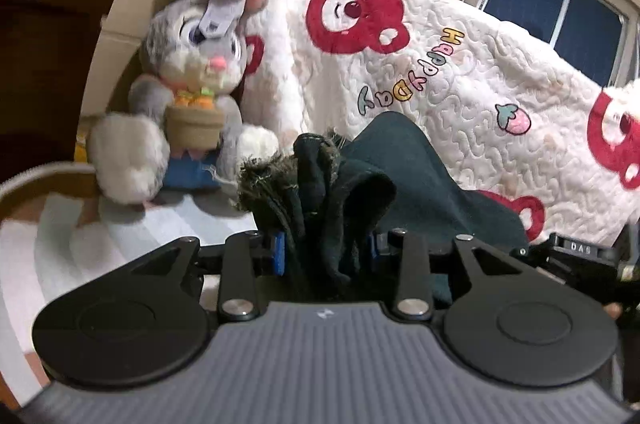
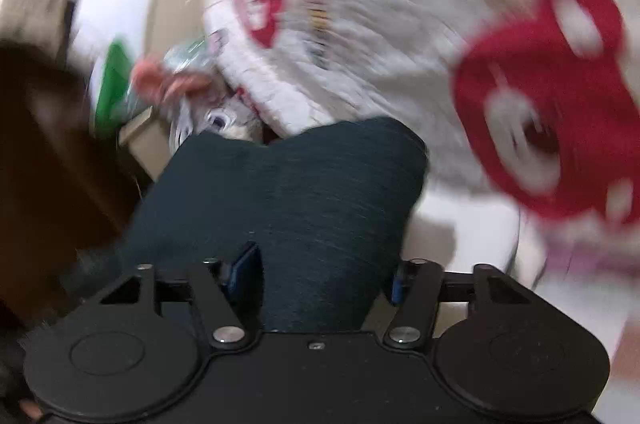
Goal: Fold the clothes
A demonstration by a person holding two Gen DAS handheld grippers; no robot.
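Both wrist views close, facing quilt [image 1: 460, 71], sharing dark garment [image 1: 400, 159]

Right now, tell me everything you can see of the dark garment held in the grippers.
The dark garment is deep teal-black, soft and fleecy-looking, with a frayed, fuzzy edge. One bunched, crumpled end stands up between the fingers of the left gripper. In the right wrist view a broad, smoother span runs between the fingers of the right gripper, though that view is blurred. Behind it lies the white quilt with red bears.
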